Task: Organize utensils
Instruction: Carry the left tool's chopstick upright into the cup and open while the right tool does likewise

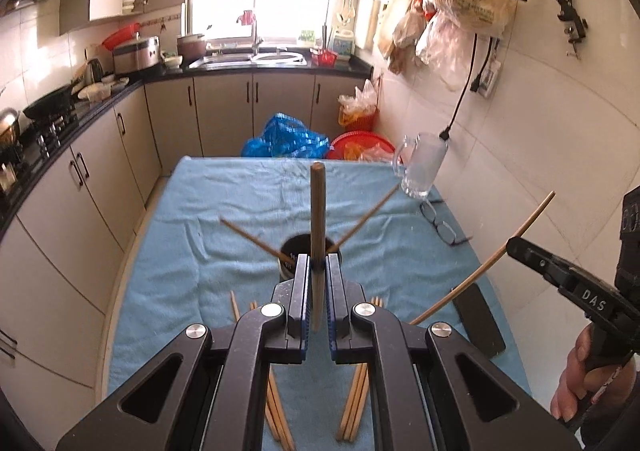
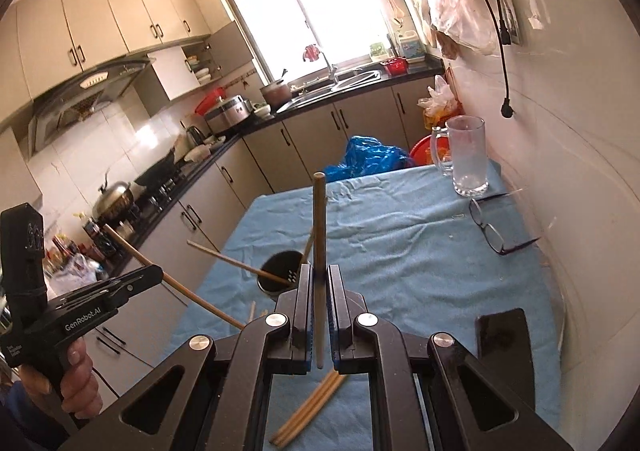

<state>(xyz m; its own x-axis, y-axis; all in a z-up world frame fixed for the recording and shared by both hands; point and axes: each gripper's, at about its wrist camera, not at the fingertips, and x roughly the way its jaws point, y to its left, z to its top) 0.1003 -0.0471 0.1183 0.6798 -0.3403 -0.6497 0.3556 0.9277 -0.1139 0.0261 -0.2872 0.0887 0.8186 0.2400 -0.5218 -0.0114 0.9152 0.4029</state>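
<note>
While both grippers are hanging over the blue cloth (image 1: 224, 259) covering the table, each is gripping a single wooden chopstick. At the left, loose chopsticks (image 1: 280, 419) are lying flat on the cloth beneath the tools. The left gripper (image 1: 319, 271) is sitting with its jaws closed tight on one chopstick (image 1: 317, 211), which is standing up between the pads and reaching past the fingertips. Just beyond those fingertips, the black holder (image 1: 296, 251) is standing on the cloth, with two thin chopsticks (image 1: 256, 239) leaning out of it to either side. Further right, the right gripper (image 2: 319, 283) is likewise clamping its own chopstick (image 2: 319, 235), jaws drawn nearly together on the shaft. Toward the right edge, a pair of glasses (image 1: 442, 225) is lying on the cloth near a clear glass mug (image 1: 424, 167), and a dark flat object (image 1: 478, 319), possibly a phone, is resting nearer the camera. A hand (image 1: 580, 375) is holding the right tool's grip.
</note>
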